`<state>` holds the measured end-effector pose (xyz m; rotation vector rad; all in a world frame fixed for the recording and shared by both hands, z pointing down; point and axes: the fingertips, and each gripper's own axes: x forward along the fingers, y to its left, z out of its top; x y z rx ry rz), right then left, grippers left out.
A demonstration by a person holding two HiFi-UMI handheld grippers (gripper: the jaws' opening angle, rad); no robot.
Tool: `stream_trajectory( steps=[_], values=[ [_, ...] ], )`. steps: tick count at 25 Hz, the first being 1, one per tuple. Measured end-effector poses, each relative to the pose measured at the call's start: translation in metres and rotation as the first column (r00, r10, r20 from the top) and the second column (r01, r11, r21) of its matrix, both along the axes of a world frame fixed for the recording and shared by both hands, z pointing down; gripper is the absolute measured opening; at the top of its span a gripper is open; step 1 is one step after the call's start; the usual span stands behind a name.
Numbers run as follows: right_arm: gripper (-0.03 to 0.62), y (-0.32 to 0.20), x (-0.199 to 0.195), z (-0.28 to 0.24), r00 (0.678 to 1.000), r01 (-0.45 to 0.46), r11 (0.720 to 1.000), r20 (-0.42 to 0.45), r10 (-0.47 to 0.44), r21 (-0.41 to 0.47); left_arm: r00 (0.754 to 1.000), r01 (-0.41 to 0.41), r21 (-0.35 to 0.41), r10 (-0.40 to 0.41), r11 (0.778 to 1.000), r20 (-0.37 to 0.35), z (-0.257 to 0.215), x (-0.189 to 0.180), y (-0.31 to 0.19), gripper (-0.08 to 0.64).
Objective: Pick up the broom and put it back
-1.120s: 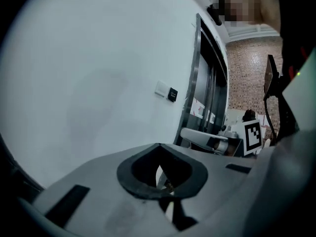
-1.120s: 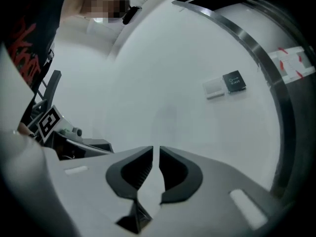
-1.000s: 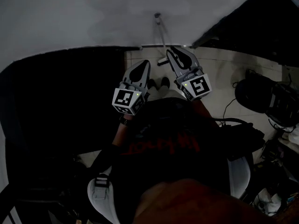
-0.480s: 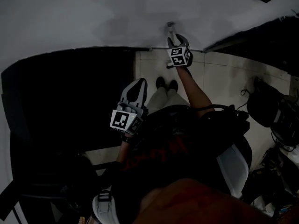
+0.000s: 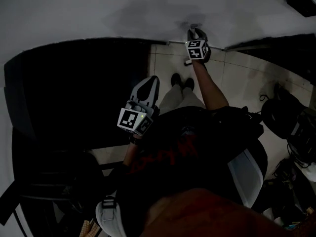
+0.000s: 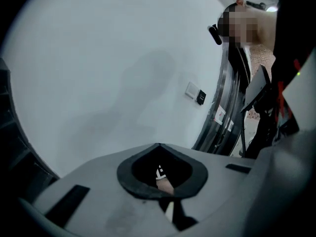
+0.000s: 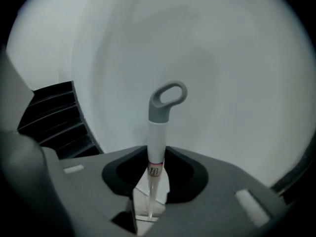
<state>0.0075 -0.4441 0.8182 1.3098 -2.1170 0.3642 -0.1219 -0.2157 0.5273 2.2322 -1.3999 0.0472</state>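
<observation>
The broom (image 7: 157, 132) stands upright against the white wall, a white handle with a grey loop (image 7: 168, 100) on top. My right gripper (image 7: 157, 152) is stretched out to it, its jaws closing with the handle between the tips, which touch it on both sides. From the head view the right gripper (image 5: 196, 33) sits at the handle's top (image 5: 193, 26) by the wall. My left gripper (image 5: 150, 80) hangs close to the body over the dark area. Its tips (image 6: 158, 146) meet and nothing is between them.
A large black mass (image 5: 74, 93) fills the left, and dark steps (image 7: 59, 117) show left of the broom. The person's shoes (image 5: 180, 80) stand on pale floor tiles (image 5: 237, 78). Black bags and cables (image 5: 286, 117) lie at the right.
My right gripper went down and forward to the wall and now has the broom handle between its jaws. My left gripper shifted only a little.
</observation>
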Motion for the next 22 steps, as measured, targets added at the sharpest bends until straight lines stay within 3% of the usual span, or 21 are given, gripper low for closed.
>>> stream_trajectory(
  steps=[4, 8, 10, 13, 16, 22],
  values=[
    [0.104, 0.079, 0.019, -0.039, 0.998, 0.054, 0.999, 0.012, -0.054, 0.001, 0.991, -0.11, 0.04, 0.106, 0.993, 0.082, -0.011, 0.017, -0.01, 0.005],
    [0.103, 0.154, 0.029, -0.093, 0.993, 0.086, 0.995, 0.076, -0.089, 0.041, 0.986, -0.159, 0.122, 0.152, 0.98, 0.069, -0.025, 0.021, -0.023, 0.005],
    [0.103, 0.165, 0.028, -0.145, 0.986, 0.095, 0.99, 0.129, -0.109, 0.108, 0.985, -0.166, 0.148, 0.158, 0.975, 0.068, -0.033, 0.015, -0.032, 0.005],
    [0.103, 0.158, 0.018, -0.242, 0.964, 0.096, 0.971, 0.222, -0.145, 0.219, 0.981, -0.166, 0.182, 0.144, 0.969, 0.129, -0.043, -0.001, -0.043, 0.005],
    [0.103, 0.145, 0.019, -0.338, 0.929, 0.065, 0.932, 0.319, -0.187, 0.357, 0.979, -0.164, 0.227, 0.131, 0.96, 0.155, -0.05, -0.002, -0.049, 0.005],
    [0.103, 0.142, 0.017, -0.468, 0.854, 0.038, 0.811, 0.403, -0.33, 0.584, 0.978, -0.187, 0.306, 0.149, 0.934, 0.144, -0.073, 0.016, -0.071, 0.005]
  ],
)
